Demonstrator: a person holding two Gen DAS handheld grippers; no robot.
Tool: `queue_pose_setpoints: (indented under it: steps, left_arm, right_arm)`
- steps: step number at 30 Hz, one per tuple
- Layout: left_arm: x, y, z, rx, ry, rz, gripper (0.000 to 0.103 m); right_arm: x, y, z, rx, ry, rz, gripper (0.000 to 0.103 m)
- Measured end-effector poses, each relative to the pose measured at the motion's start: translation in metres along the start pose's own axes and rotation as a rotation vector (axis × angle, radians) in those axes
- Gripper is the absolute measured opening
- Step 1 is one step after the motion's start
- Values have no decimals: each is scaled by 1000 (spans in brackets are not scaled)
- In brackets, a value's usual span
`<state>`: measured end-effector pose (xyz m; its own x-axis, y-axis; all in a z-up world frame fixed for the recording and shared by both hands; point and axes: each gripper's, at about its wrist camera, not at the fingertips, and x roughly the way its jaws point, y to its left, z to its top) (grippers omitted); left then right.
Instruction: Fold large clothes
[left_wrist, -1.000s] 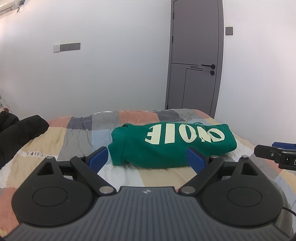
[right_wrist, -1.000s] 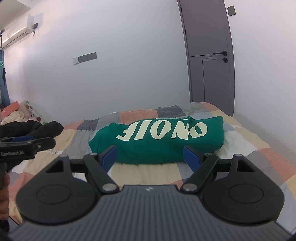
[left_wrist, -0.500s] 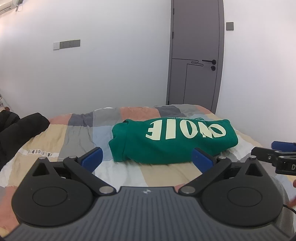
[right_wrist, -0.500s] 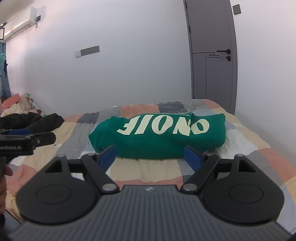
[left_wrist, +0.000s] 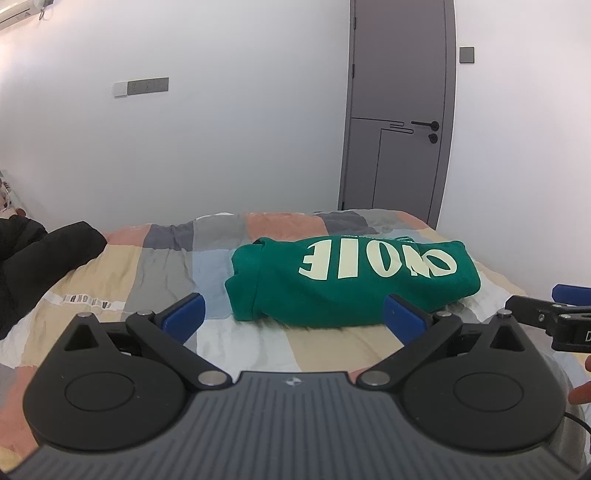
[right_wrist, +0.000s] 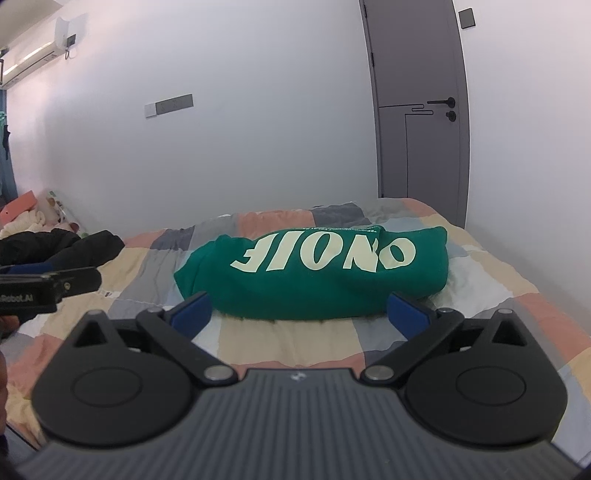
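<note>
A green sweatshirt (left_wrist: 351, 280) with pale lettering lies folded into a compact bundle on the patchwork bedspread (left_wrist: 147, 273); the right wrist view shows the same sweatshirt (right_wrist: 314, 277) just beyond the fingers. My left gripper (left_wrist: 293, 315) hovers in front of its near edge, open, blue pads wide apart, nothing between them. My right gripper (right_wrist: 301, 312) also hangs before the bundle; its jaws are opening and hold nothing. Each gripper shows at the edge of the other's view.
A black jacket (left_wrist: 40, 254) lies at the bed's left side. Pale soft items (right_wrist: 29, 218) sit beyond it by the wall. A grey door (left_wrist: 399, 110) stands behind the bed's far right corner. The bedspread (right_wrist: 295, 343) lies bare between grippers and sweatshirt.
Both grippers' blue pads have spread wider apart. The sweatshirt has stayed where it lay, and both views have tilted slightly.
</note>
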<state>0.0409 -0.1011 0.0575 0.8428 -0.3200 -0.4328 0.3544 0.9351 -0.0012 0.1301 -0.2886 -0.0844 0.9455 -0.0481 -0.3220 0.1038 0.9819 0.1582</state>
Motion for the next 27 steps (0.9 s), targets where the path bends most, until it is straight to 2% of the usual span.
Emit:
queue_pose_setpoints:
  steps: [4,14,27]
  left_arm:
    - [0,1,1,-16,11,-19,103]
    - [-2,-8,0,20,14,-5,103]
    - [-2,-8,0,12,18,-6,103]
  right_arm:
    - [0,0,1,2,2,3,103]
    - [2,0,2,-6,7,-7,103]
    - [-3,2,1,-4,-2,-16,103]
